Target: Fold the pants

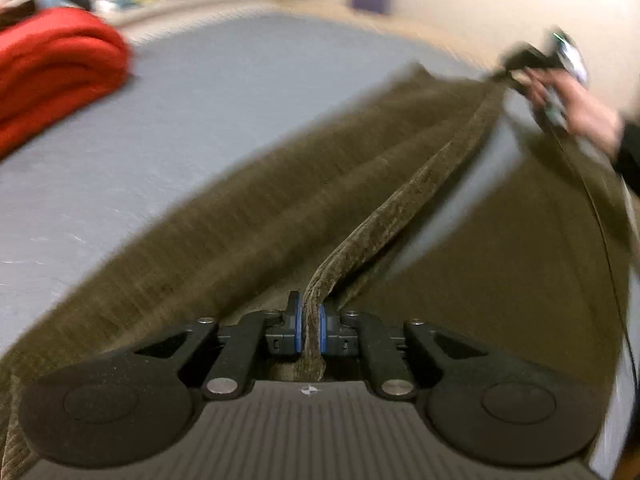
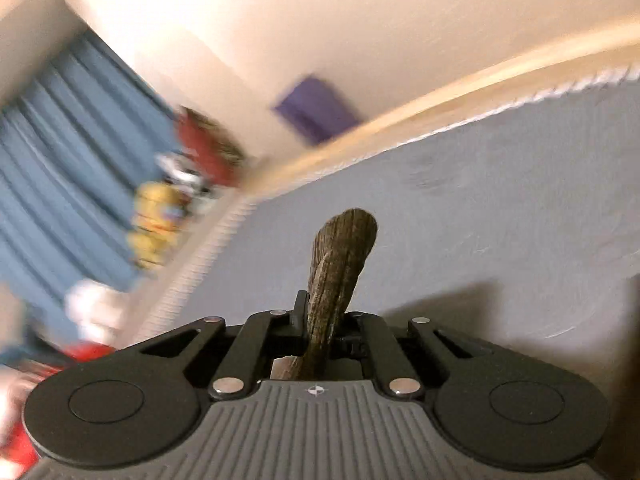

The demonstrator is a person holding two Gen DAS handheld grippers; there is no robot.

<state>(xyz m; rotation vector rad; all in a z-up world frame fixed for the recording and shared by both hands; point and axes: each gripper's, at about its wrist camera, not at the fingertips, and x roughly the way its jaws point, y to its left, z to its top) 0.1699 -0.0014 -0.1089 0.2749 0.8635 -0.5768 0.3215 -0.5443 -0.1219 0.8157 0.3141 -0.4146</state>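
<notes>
Grey bed sheet [image 1: 168, 128] fills the background, cream wall behind, a folded red blanket [image 1: 52, 72] at the far left and blurred toys along the headboard edge.

Brown corduroy pants [image 1: 224, 232] lie spread across the bed, one edge lifted into a taut ridge that runs from the left gripper [image 1: 310, 326] up toward the right gripper [image 1: 516, 70], held in a hand at the far end. Left fingers [image 1: 295, 322] are pinched narrow on a bunch of that fabric, blue pads pressing from both sides. In the right wrist view the right gripper [image 2: 320, 322] is likewise closed on a tuft of the pants [image 2: 344, 256], which pokes out past the fingertips above the sheet.

Step in hand, as judged: both ends of one edge are gripped, ready to carry it over for a fold.

To do it well:
- keep both pinches firm; corduroy is heavy and may slide out.
- hold the edge taut but not stretched, so the fold line stays straight.
- move both grippers together, same height, across the lying half.
- lower onto matching edges before letting go; frames are blurred, so alignment cannot be checked now.
</notes>
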